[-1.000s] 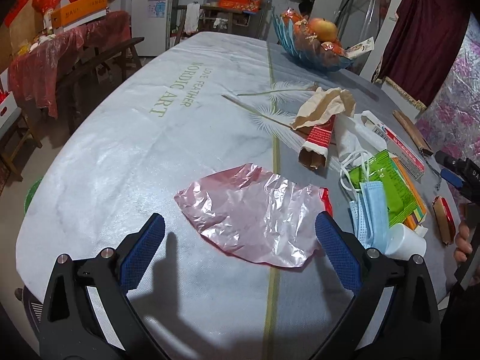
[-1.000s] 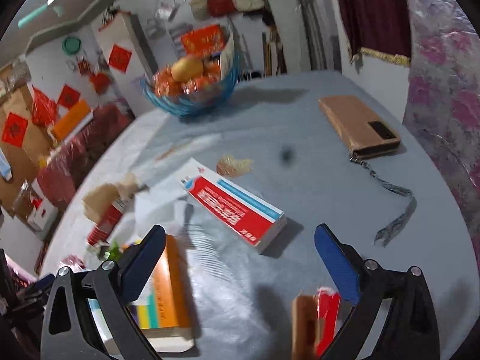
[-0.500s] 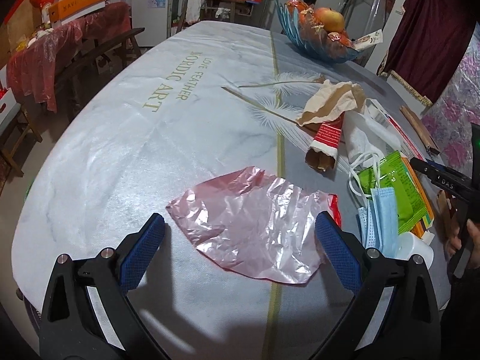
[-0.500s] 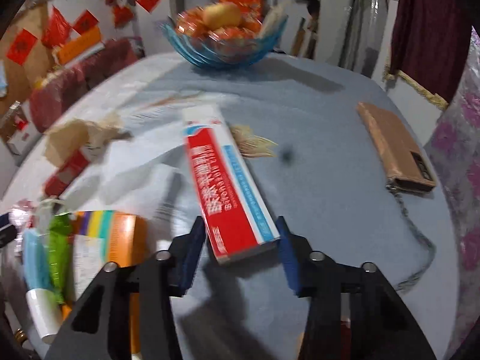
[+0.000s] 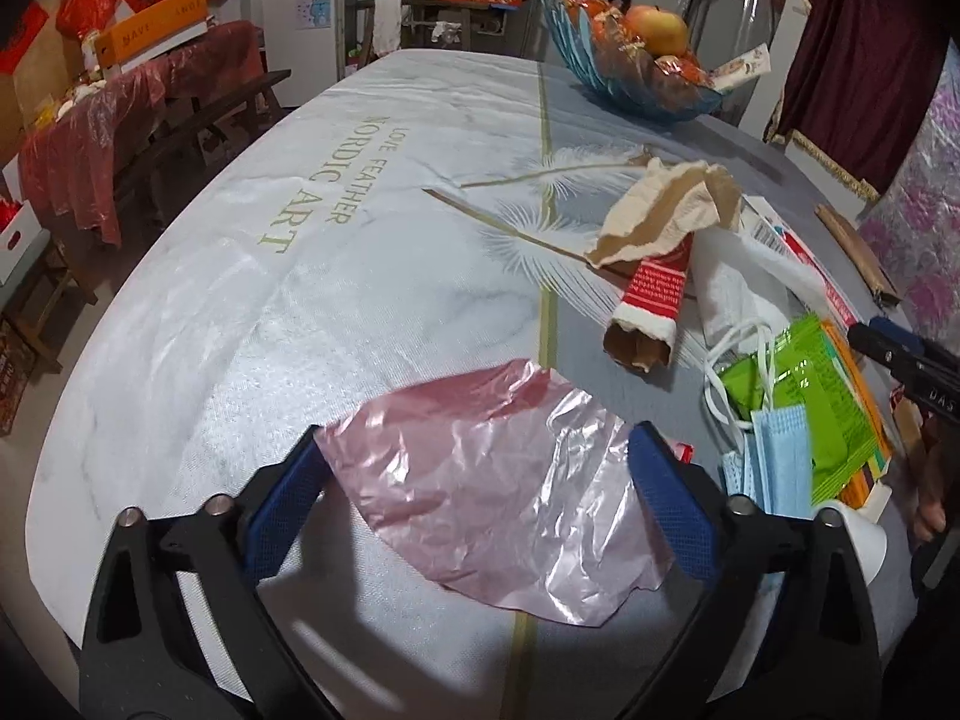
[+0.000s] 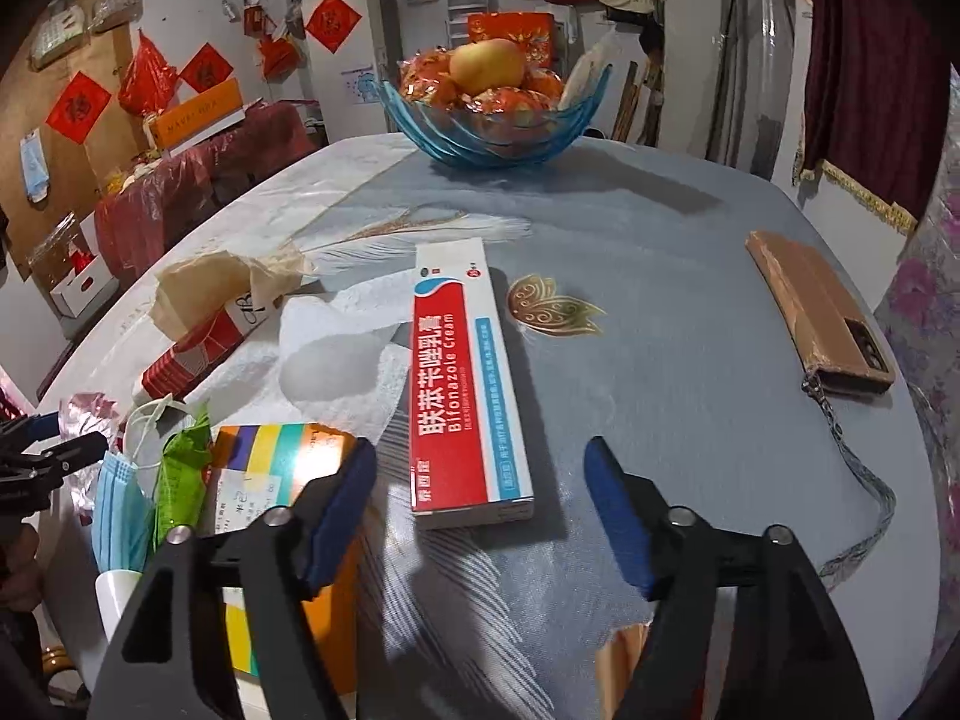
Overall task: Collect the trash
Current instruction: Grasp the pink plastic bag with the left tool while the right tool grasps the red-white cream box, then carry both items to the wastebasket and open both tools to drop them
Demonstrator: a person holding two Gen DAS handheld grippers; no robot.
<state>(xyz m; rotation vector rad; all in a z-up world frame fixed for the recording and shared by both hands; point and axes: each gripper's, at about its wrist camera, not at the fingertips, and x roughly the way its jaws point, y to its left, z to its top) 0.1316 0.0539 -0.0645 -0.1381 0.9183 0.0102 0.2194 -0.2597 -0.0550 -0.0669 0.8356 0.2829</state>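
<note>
From the left wrist, the table is crowded along its right side: a crumpled brown paper wrapper, a red-and-white paper sleeve, a white tissue, a green packet and blue face masks. A blue glass fruit bowl sits far back. The left gripper tilts steeply down, its jaws spread but just closing in; the pink plastic bag lies flat between them, the left pad at its edge, not visibly pinched. The other tool's black tip pokes in at the right edge.

From the right wrist, the right gripper slopes down with jaws apart, just widening, and the near end of the red cream box lies between them untouched. Only here show a tan phone case with its strap, and an orange striped booklet beside the left pad.
</note>
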